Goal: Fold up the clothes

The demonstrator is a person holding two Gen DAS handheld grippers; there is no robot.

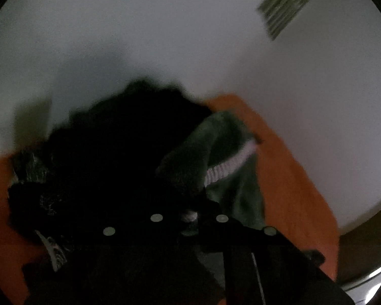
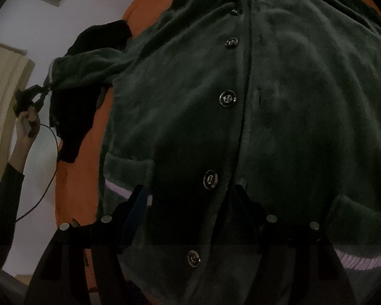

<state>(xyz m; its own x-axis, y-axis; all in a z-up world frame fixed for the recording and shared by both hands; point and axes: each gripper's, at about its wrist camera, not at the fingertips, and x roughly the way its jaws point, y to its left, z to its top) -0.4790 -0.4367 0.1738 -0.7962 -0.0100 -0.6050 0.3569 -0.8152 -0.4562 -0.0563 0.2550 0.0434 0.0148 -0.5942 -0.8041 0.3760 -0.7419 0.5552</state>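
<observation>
On the orange sheet [image 2: 71, 178] lies the green fuzzy jacket [image 2: 279, 101], the left gripper [image 2: 42, 94] pinching its sleeve cuff [image 1: 226, 165], the right gripper [image 2: 188, 203] spread wide above its buttons.

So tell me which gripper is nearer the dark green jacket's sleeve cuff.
Left. The left gripper is pinching the sleeve cuff, pulled out to the side. The right gripper hangs open over the jacket front near the bottom buttons, well away from that cuff.
</observation>
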